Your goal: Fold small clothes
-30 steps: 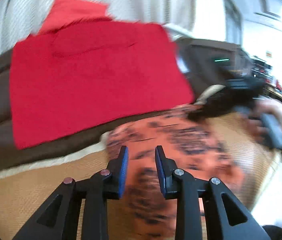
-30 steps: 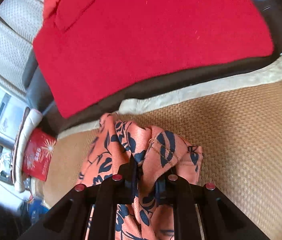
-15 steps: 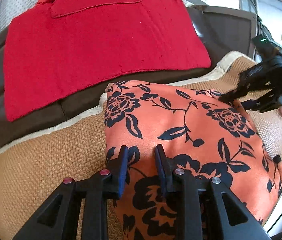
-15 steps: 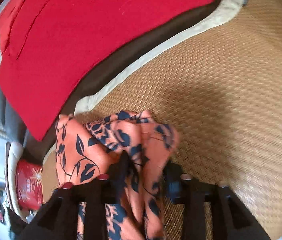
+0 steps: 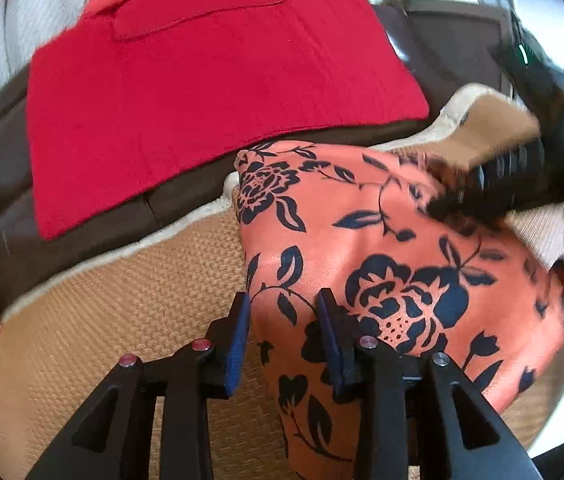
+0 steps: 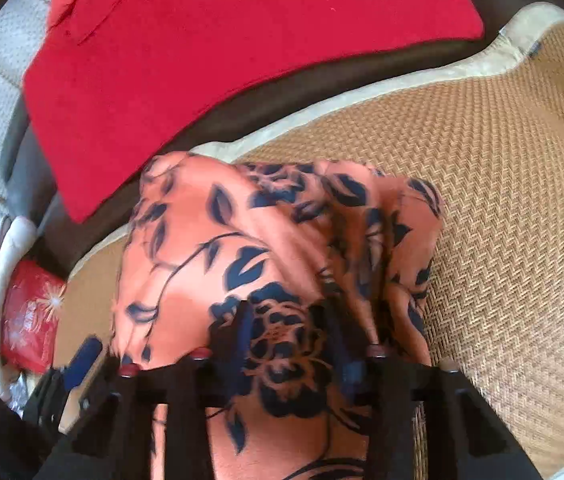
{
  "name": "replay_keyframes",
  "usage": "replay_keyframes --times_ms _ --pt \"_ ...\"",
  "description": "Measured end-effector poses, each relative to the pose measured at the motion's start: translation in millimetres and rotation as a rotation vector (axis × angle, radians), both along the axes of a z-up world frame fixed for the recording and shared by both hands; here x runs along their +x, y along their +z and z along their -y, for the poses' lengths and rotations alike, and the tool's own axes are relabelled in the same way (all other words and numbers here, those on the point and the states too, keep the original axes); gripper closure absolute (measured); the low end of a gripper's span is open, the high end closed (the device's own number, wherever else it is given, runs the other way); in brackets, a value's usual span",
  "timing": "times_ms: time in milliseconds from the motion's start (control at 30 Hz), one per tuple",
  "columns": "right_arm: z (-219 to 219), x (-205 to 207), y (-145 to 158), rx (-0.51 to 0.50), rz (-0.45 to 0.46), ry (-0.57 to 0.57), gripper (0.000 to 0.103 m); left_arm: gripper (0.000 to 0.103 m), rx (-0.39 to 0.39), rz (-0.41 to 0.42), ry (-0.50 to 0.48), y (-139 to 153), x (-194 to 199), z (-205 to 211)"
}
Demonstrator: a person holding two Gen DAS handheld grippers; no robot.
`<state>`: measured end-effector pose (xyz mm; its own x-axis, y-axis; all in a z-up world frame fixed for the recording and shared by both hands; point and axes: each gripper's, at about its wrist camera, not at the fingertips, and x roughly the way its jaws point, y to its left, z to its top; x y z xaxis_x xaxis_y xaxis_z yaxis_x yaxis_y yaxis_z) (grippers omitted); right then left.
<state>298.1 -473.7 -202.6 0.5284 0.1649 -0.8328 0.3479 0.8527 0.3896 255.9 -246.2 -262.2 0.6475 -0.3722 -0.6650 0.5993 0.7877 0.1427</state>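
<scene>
The orange garment (image 5: 366, 248) with a dark navy rose-and-leaf print lies rumpled on the woven straw mat (image 5: 130, 308), near a red cloth (image 5: 210, 80). No readable writing shows. The left gripper (image 5: 284, 320) has just been opening, its jaws apart over the garment's edge. The right gripper (image 6: 282, 320), blurred, has just been closing with fabric between; whether it pinches, I cannot tell.

Right gripper (image 5: 522, 184): motion-blurred in left wrist view, jaw state unreadable there. Orange black-flowered garment (image 6: 266, 248): lower part cut off by frame bottom. Red patterned packet (image 6: 30, 316): print too blurred to read.
</scene>
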Motion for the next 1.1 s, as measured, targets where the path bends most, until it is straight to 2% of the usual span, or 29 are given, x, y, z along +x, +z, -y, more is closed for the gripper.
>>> replay_keyframes --times_ms 100,200,267,367,400,433,500,633,733,767,800,833,867,900,967,1100 --pt "-1.6 6.8 18.2 -0.009 -0.025 0.029 0.063 0.067 -0.002 -0.006 -0.002 1.0 -1.4 -2.2" --pt "-11.8 25.8 47.5 0.005 0.044 0.109 0.063 0.067 -0.003 -0.006 -0.002 -1.3 0.5 -0.8" --pt "-19.9 50.1 54.2 0.017 0.059 0.151 0.063 0.067 -0.005 -0.006 -0.002 -3.0 2.1 -0.4" --pt "-35.2 101.1 28.7 0.080 -0.022 0.232 0.063 0.067 -0.009 -0.010 -0.002 -0.7 0.6 -3.0" --pt "-35.8 118.6 14.3 0.091 -0.064 0.246 0.063 0.067 -0.006 -0.008 0.001 -5.1 8.7 -0.6" --pt "-39.7 133.2 -9.4 0.105 -0.144 0.271 0.064 0.067 -0.005 -0.008 0.005 -4.7 9.4 -1.2" --pt "-34.8 137.3 -19.3 0.139 -0.141 0.248 0.064 0.067 -0.019 -0.027 0.005 -3.9 11.6 -3.0" --pt "-25.8 113.8 3.4 0.153 -0.104 0.214 0.064 0.067 -0.010 -0.011 0.003 -3.5 8.4 -2.2" --pt "-7.7 75.4 29.6 0.164 -0.039 0.170 0.064 0.067 -0.012 -0.010 0.011 -4.2 7.5 -2.6" --pt "0.8 60.0 40.1 0.136 -0.018 0.136 0.063 0.067 -0.015 -0.012 0.014 -4.2 7.6 -2.8" --pt "9.6 37.1 52.1 0.081 0.012 0.095 0.059 0.067 -0.017 -0.013 0.017 -4.4 7.5 -2.9" --pt "17.2 23.1 59.2 0.040 0.035 0.063 0.039 0.067 -0.019 -0.013 0.021 -4.4 7.2 -2.9" --pt "24.4 7.7 64.5 0.006 0.052 0.026 0.026 0.067 -0.020 -0.013 0.024 -3.7 6.6 -3.4" --pt "33.4 -13.4 68.1 -0.045 0.063 -0.030 0.024 0.067 -0.019 -0.012 0.027 -3.4 6.1 -3.4" --pt "43.9 -31.7 63.9 -0.076 0.045 -0.063 0.024 0.067 -0.019 -0.012 0.032 -4.7 6.5 -2.7" --pt "45.7 -34.0 30.2 0.016 -0.021 -0.056 0.025 0.067 -0.033 -0.027 0.046 -4.3 7.5 -4.4"
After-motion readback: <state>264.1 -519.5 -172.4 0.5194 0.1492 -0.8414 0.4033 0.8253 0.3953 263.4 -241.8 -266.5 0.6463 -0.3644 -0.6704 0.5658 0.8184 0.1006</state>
